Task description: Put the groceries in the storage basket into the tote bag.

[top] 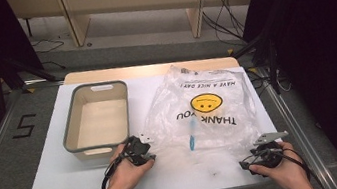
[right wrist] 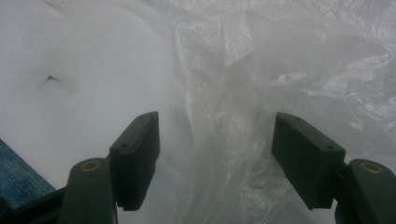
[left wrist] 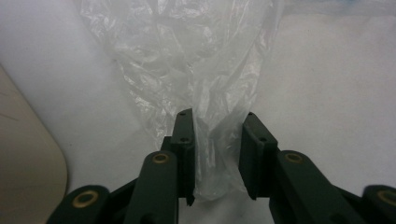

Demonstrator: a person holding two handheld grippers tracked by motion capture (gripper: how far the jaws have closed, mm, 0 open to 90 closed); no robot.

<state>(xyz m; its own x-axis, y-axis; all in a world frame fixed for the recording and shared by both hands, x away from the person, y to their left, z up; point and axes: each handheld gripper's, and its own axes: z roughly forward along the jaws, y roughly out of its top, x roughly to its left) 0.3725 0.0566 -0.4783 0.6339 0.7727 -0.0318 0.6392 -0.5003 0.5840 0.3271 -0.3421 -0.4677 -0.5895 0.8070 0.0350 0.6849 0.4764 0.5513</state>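
In the high view, a clear plastic bag [top: 204,112] with a smiley face lies flat on the white table [top: 58,184], right of a grey-rimmed bin [top: 96,116]; something blue, perhaps a toothbrush [top: 192,139], lies inside it.

In the left gripper view, the left gripper [left wrist: 215,156] stands partly open astride the bag's handle strip [left wrist: 212,158].

In the right gripper view, the right gripper [right wrist: 215,158] gapes wide over crumpled film [right wrist: 243,130], holding nothing.

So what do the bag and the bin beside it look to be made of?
The bag looks like thin clear plastic film: glossy, crinkled, with the table showing through and black and yellow print on it. The bin seems to be hard moulded plastic, matte, with a grey rim, a cream inside and a cut-out handle slot.
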